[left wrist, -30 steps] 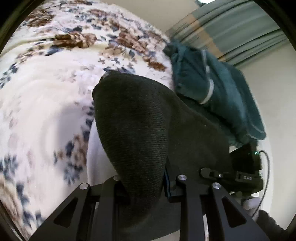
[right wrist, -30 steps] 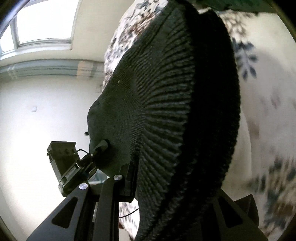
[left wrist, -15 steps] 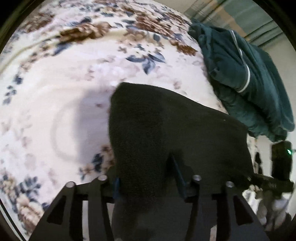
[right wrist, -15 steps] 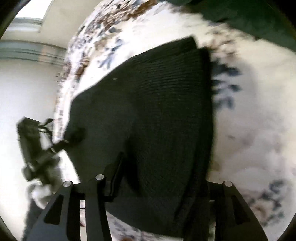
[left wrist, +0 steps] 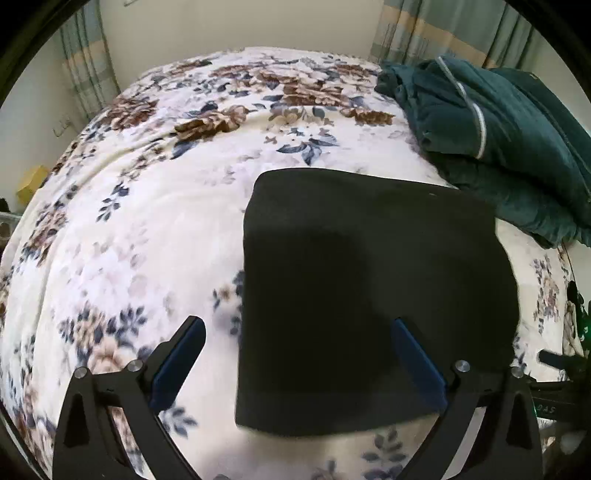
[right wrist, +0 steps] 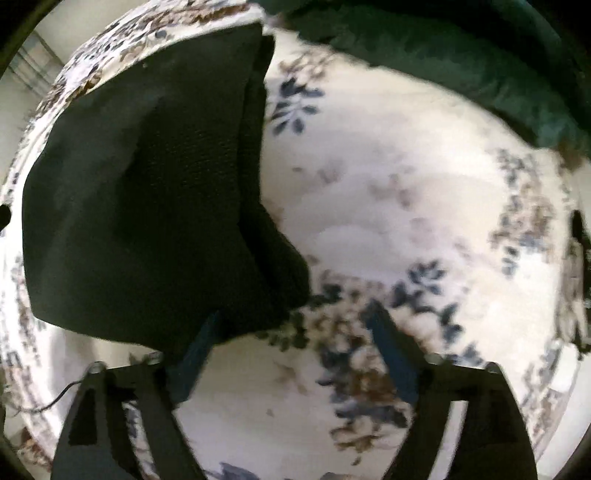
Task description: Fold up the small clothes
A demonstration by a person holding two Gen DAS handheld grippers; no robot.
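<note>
A black knitted garment (left wrist: 369, 288) lies flat and folded on the floral blanket (left wrist: 147, 221). My left gripper (left wrist: 299, 332) hovers over its near left part, jaws opening wide, blue pads clear of the cloth. In the right wrist view the same black garment (right wrist: 147, 192) fills the left side, with a doubled edge along its right. My right gripper (right wrist: 295, 325) stands at the garment's near right corner, jaws opening wide; the left finger overlaps the cloth's edge and nothing is pinched.
A dark green garment with a pale stripe (left wrist: 491, 122) is piled at the back right of the bed, also the dark green pile (right wrist: 461, 62) at the top of the right wrist view. Curtains (left wrist: 443, 33) hang behind. The right gripper's body (left wrist: 554, 369) shows at the far right.
Both grippers were shut on the black garment, holding it up. They lowered it onto the blanket, let go and spread their jaws wide. It now lies flat.
</note>
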